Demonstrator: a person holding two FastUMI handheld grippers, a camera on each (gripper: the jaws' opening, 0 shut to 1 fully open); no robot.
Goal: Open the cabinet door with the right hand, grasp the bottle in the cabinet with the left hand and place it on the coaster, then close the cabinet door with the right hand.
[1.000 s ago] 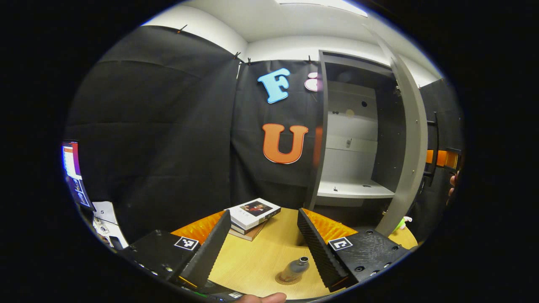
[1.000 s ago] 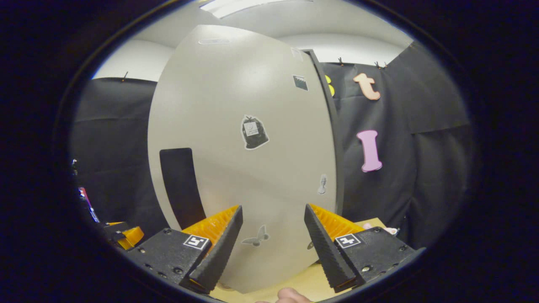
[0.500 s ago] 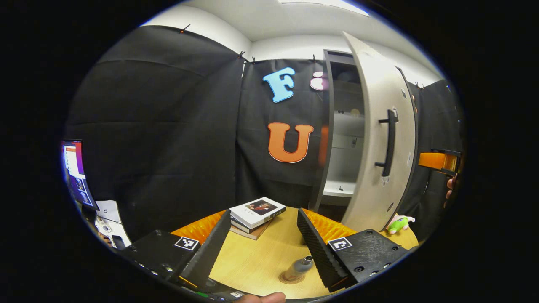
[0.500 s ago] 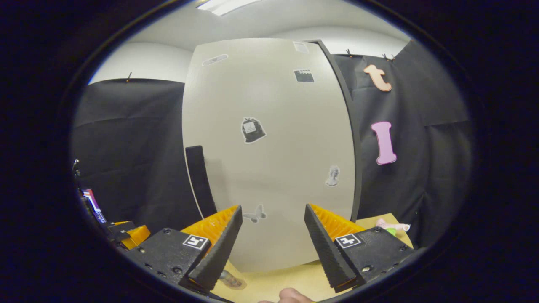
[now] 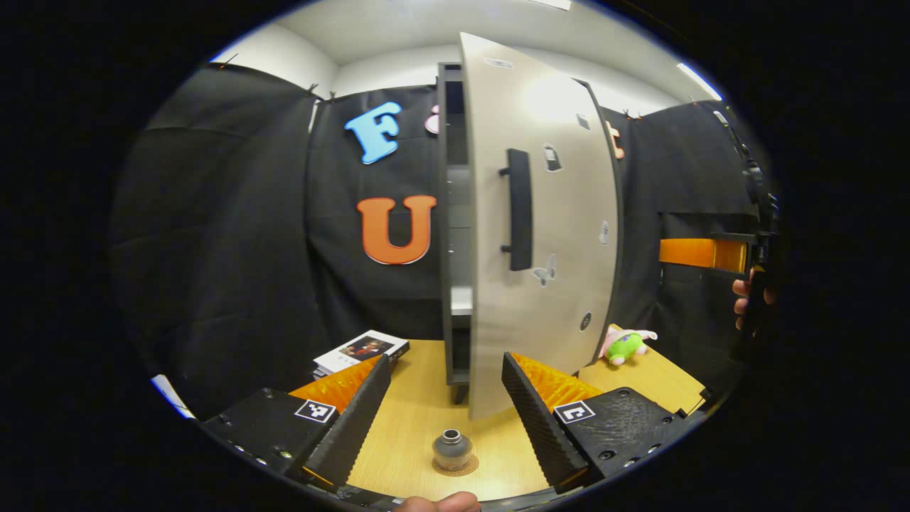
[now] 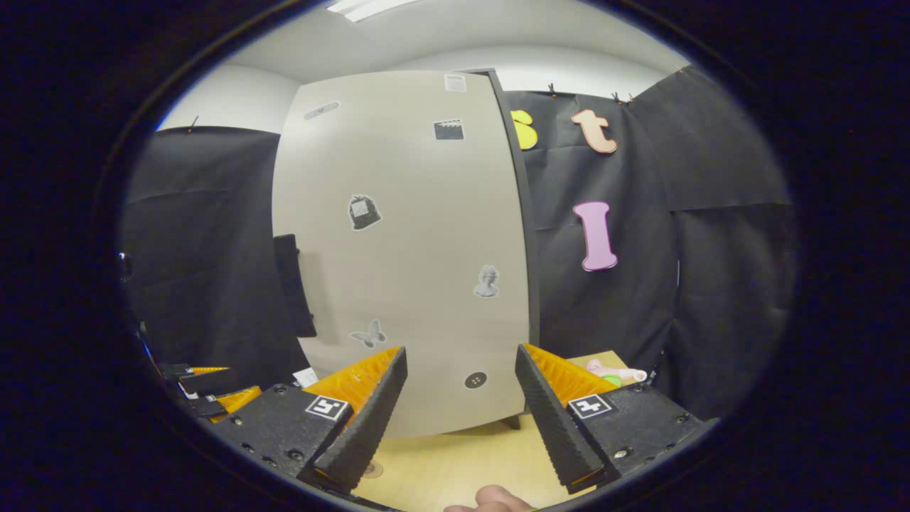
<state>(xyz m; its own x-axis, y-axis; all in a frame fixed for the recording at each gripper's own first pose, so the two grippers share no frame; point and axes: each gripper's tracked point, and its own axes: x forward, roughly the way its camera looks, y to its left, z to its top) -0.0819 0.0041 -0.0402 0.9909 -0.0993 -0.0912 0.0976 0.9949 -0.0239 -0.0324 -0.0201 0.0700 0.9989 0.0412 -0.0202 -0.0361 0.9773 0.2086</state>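
Grey door: the cabinet door [image 5: 547, 213] stands almost shut, with a narrow dark gap left along its handle edge against the cabinet frame [image 5: 446, 213]; judging by that gap, closing is the step in hand and not yet finished.
Door handle: the black handle [image 5: 519, 210] is upright on the door face and nothing grips it; in the right gripper view the handle shows edge-on at the door's left side.
Bottle: the bottle [image 5: 452, 449] stands upright on the coaster [image 5: 466, 467] on the wooden worktop [image 5: 419, 427], in front of the cabinet and apart from the door, so the placing step looks done.
Left gripper: the left gripper [image 5: 444, 405] hovers above the bottle, jaws wide apart and holding nothing; the bottle sits between the two fingers in the left gripper view but below them and untouched, which reads as a release with the hand drawn back.
Right gripper: the right gripper [image 6: 461, 409] faces the door's outer face square on, jaws spread and empty; whether its fingertips touch the panel cannot be told. A flat push on the face would suit closing, since no grip is needed.
Right hand pose: in the left gripper view the right gripper appears far off at the right edge, level, with a hand [image 5: 743, 299] wrapped round its grip.
Bystanders: books [image 5: 359, 350] and a green soft toy [image 5: 624, 345] lie on the worktop either side of the cabinet, clear of the door's swing.
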